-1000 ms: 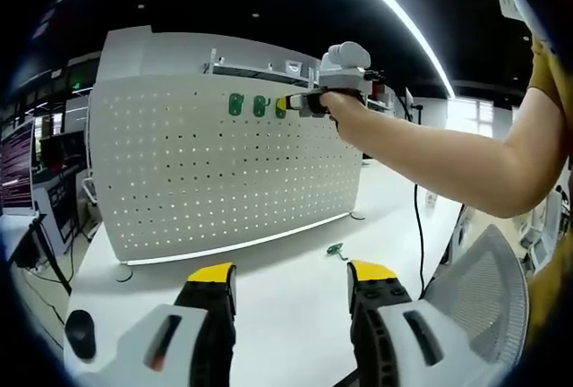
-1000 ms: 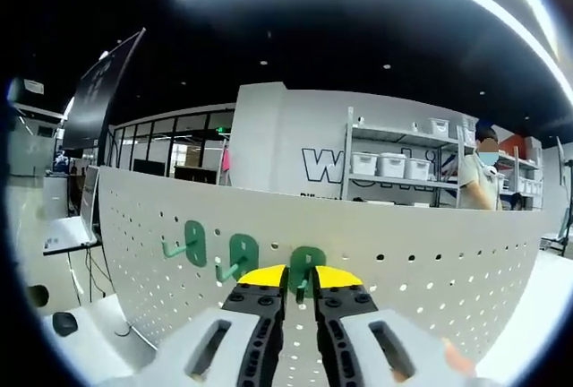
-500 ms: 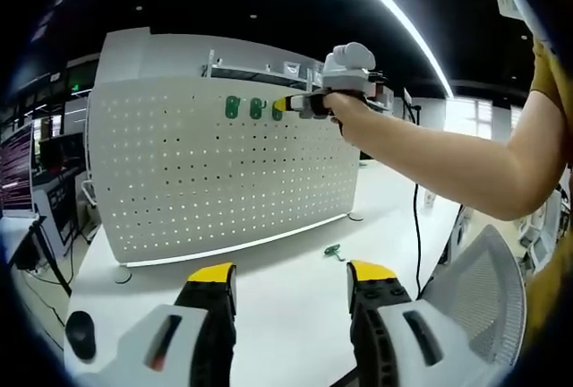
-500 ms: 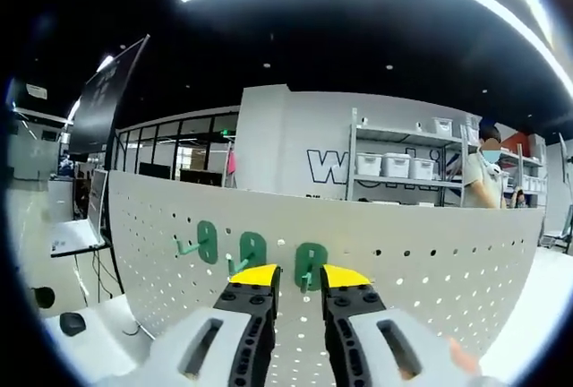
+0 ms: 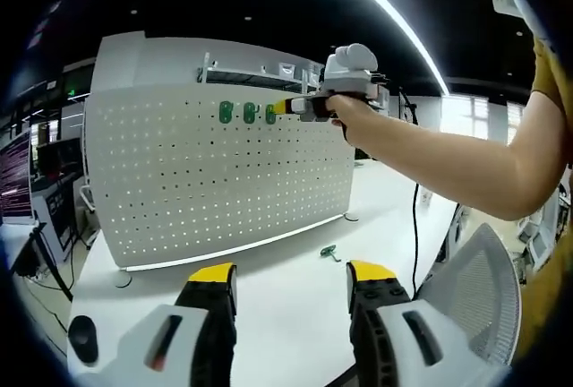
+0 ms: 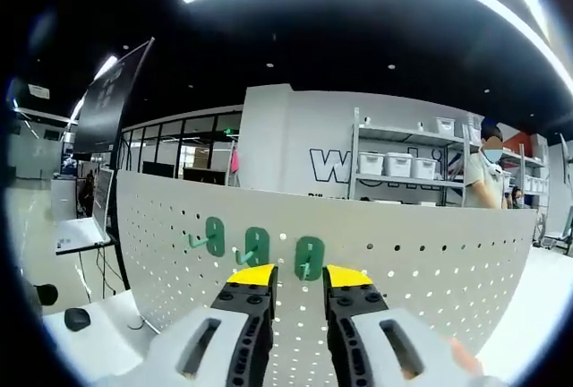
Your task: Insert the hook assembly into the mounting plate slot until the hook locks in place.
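White pegboard (image 5: 215,172): left gripper view; it stands upright on the pale surface (image 5: 295,288), with a bright strip along its foot.
Hooks: three green hooks sit in a row near the board's top edge, the first (image 5: 226,112), the second (image 5: 249,113) and the third (image 5: 270,115), all seated against the board.
Right tool (image 5: 285,107): held up at the hook row by a hand (image 5: 351,115) on an outstretched arm; its yellow tips sit just beside the third hook, not closed on it as far as this view tells.
Loose hook (image 5: 329,252): a small green piece lies on the surface in front of the board, well apart from both tools.
Left tool (image 5: 291,278): low over the surface, yellow-tipped jaws spread wide, nothing between them.
Mouse (image 5: 81,339): dark, on the surface at the near left.
Chair (image 5: 479,293): mesh back at the right.

White pegboard (image 6: 430,270): right gripper view; it curves across the middle.
Hooks: left (image 6: 214,236), middle (image 6: 257,246), right (image 6: 310,257), all on the board.
Right tool (image 6: 292,276): jaws apart, a narrow gap, gripping nothing; the right hook shows in the gap, just beyond the tips.
Shelves (image 6: 403,172): grey bins, behind the board.
Person (image 6: 488,181): stands at the far right.
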Available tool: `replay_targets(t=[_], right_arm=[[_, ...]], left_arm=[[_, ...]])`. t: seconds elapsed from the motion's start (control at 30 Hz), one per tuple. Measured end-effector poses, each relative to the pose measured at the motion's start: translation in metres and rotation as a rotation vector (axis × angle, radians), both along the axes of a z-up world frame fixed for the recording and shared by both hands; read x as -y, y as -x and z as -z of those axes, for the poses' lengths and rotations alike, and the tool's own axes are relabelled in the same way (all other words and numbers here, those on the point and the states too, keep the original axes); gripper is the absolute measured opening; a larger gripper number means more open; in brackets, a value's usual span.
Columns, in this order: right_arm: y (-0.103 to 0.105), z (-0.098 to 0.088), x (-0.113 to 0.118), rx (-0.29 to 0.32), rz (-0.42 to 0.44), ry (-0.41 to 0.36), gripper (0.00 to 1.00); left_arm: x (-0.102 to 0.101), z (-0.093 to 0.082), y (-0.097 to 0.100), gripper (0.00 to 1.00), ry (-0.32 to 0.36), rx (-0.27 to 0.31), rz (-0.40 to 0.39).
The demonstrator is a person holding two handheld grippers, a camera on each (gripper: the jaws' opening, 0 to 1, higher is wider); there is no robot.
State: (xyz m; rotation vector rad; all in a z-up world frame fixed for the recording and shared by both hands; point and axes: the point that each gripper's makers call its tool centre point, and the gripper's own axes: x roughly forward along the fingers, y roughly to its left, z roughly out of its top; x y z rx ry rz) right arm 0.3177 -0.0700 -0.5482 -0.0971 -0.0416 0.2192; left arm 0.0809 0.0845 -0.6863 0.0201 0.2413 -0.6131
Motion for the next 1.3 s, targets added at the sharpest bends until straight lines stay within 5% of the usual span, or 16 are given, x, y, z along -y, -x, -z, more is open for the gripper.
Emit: replay_targets(t=[1.3], right_arm=[[0.061,0.006,0.02,-0.009,-0.022,0.024,0.26]], left_arm=[[0.017,-0.009,0.022,0.51,-0.011,0.03,0.051]])
